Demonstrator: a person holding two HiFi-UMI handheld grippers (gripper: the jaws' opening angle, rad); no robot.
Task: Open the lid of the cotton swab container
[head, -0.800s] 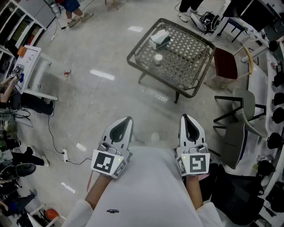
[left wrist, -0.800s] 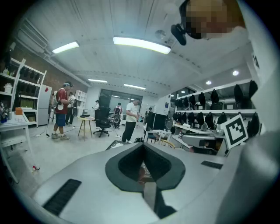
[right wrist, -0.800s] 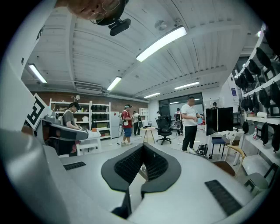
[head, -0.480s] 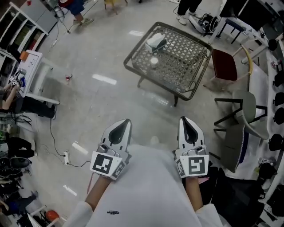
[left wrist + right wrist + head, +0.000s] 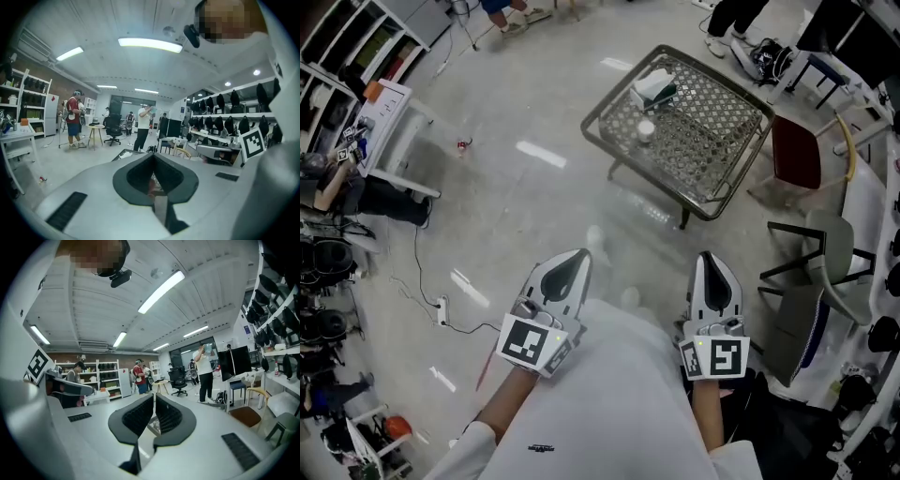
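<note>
- While held near the torso (image 5: 619, 403), left gripper (image 5: 577, 256) and right gripper (image 5: 710, 258) show jaws pressed together, empty.
- White container (image 5: 646, 129), probably the swab one, stands on the table (image 5: 712, 122), well apart from both.

I'm wearing a white long-sleeved top (image 5: 614, 403) with a small dark print (image 5: 540, 447) on the front. The left gripper (image 5: 579, 255) and right gripper (image 5: 710, 257) are pale grey shells tapering to a point, each with a black teardrop recess. Each one carries a marker cube (image 5: 532, 343) with black-and-white squares. The fingers (image 5: 136, 416) have dark ribbed pads.
</note>
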